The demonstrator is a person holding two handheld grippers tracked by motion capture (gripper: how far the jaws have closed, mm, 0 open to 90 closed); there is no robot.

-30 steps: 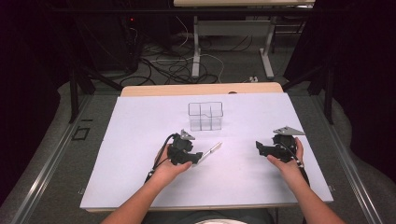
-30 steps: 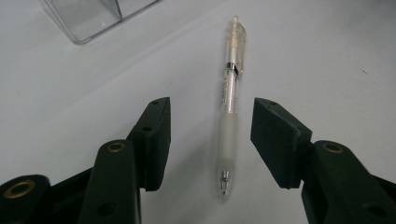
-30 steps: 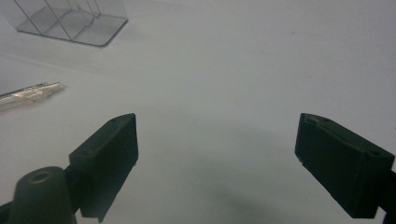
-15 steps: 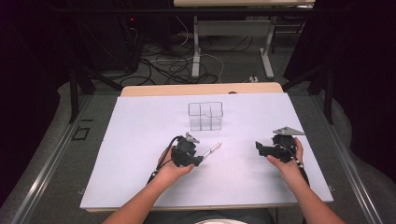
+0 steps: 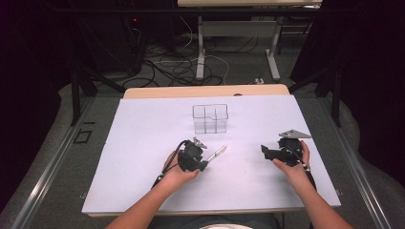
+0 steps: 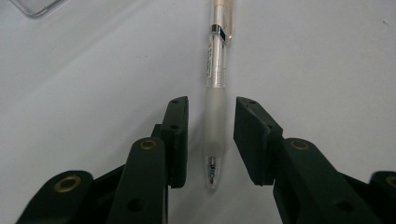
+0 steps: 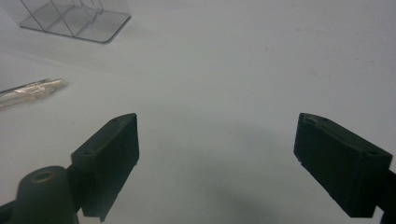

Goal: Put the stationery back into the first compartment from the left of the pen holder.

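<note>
A clear pen lies on the white table top, its far end slanting up and right toward a clear divided box. My left gripper is low over the pen's near end. In the left gripper view its jaws have just been closing and stand either side of the pen's frosted grip. A narrow gap remains on each side, so my left gripper is open. My right gripper rests to the right, and in its own view the right gripper is wide open with nothing between its jaws.
The clear box stands at the middle back of the table, beyond both grippers. The pen lies off to the left in the right gripper view. Cables and table legs are on the floor behind the far edge.
My left gripper has crept a little toward the pen. The right hand and gripper have not moved.
</note>
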